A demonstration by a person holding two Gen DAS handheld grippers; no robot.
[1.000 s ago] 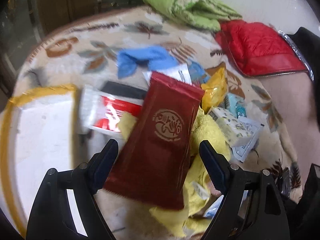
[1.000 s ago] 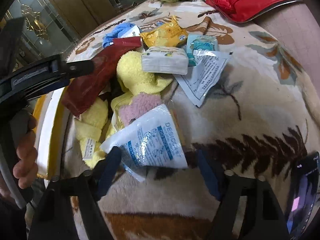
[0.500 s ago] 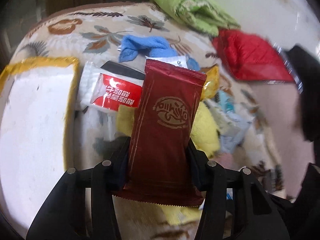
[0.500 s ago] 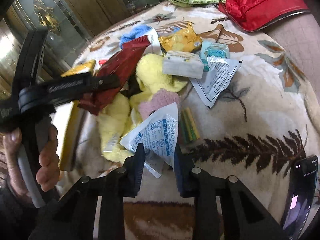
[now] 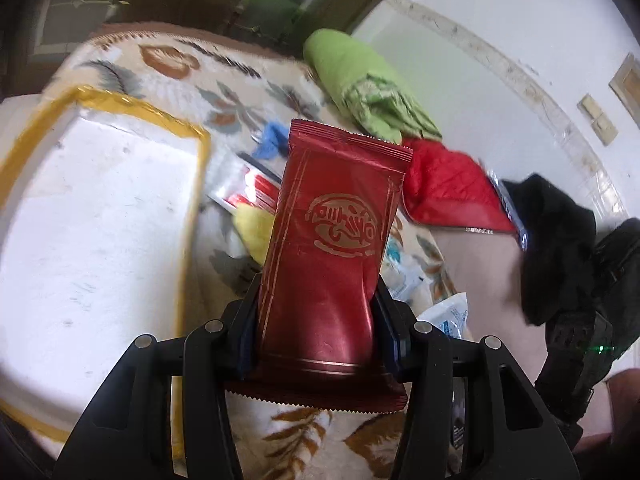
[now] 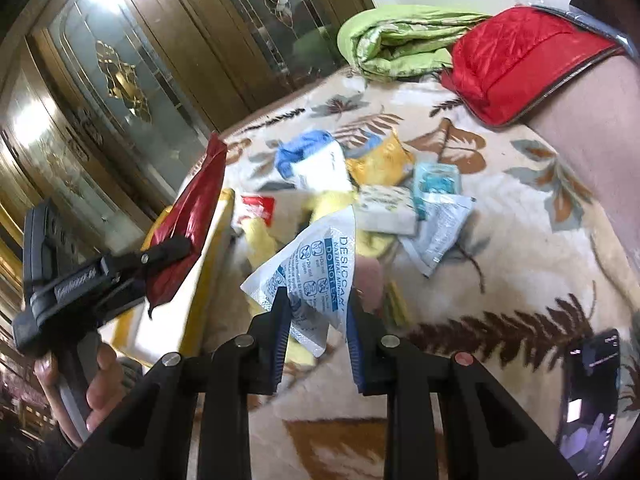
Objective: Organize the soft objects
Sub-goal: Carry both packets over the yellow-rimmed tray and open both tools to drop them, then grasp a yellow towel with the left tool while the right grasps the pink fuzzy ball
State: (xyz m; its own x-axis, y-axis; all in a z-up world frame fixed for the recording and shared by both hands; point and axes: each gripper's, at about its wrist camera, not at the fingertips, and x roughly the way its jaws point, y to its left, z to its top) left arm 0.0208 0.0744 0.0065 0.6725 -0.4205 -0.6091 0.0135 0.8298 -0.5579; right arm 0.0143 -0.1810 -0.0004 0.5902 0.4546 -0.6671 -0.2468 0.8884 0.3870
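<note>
Left tool (image 5: 316,312): pinching one dark red foil sachet with a gold emblem (image 5: 332,240) low on its sides, so it stands upright, lifted clear of the pile, left of centre beside the tray.
Right tool (image 6: 318,320): clamped on the lower corner of one white desiccant packet with blue print (image 6: 320,264), raised above the heap; the corner grip lets the limp packet fan out above the tool.
Tray: one white flat tray with a yellow rim (image 5: 100,208) at the left, likely the sorting spot, which would explain why both packets are lifted.
Heap: on the floral fleece blanket (image 6: 520,248), centre; one blue cloth (image 6: 300,152), one orange-yellow pouch (image 6: 380,160), one teal sachet (image 6: 436,178), and yellow fluffy cloth (image 6: 260,236), blurred, so its count is uncertain.
Far edge: one green folded quilt (image 6: 396,40), one red quilted bag (image 6: 520,60).
Near right: one dark phone (image 6: 588,400).
</note>
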